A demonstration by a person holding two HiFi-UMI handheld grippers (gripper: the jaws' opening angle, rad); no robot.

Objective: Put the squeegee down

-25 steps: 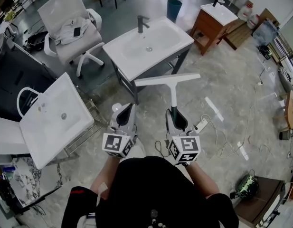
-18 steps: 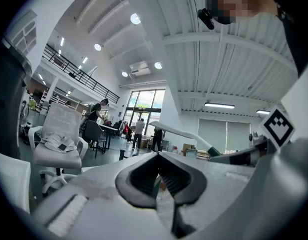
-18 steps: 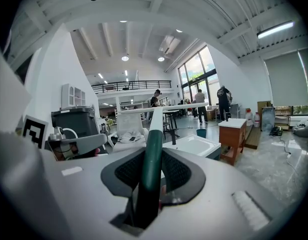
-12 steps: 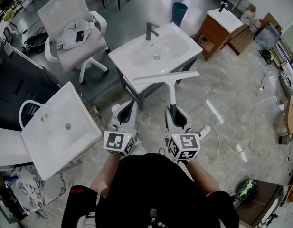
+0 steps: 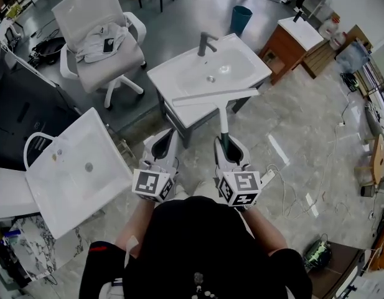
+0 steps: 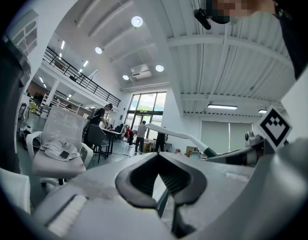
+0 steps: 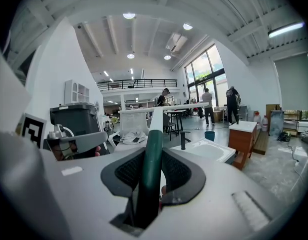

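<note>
The squeegee [image 5: 220, 107] has a white blade [image 5: 213, 95] across a white shaft that ends in a dark green handle [image 7: 150, 156]. My right gripper [image 5: 229, 152] is shut on that green handle and holds it out ahead, with the blade over the front edge of the white sink basin [image 5: 179, 73] with a dark faucet [image 5: 205, 42]. In the right gripper view the handle runs up between the right gripper's [image 7: 153, 173] black pads. My left gripper [image 5: 162, 146] hangs beside it, open and with nothing in it. From the left gripper [image 6: 161, 178] view the squeegee [image 6: 181, 134] shows to the right.
A second white basin [image 5: 73, 170] lies tilted at the left. An office chair [image 5: 95, 39] with clothes stands at the back left, a wooden vanity [image 5: 290, 39] and a teal bin [image 5: 241, 17] at the back right. Cables and a power strip [image 5: 267, 176] lie on the marble floor.
Both grippers and the squeegee have come nearer to the sink with the faucet. The blade, earlier short of the basin, now lies over its front edge. The grip is unchanged.
</note>
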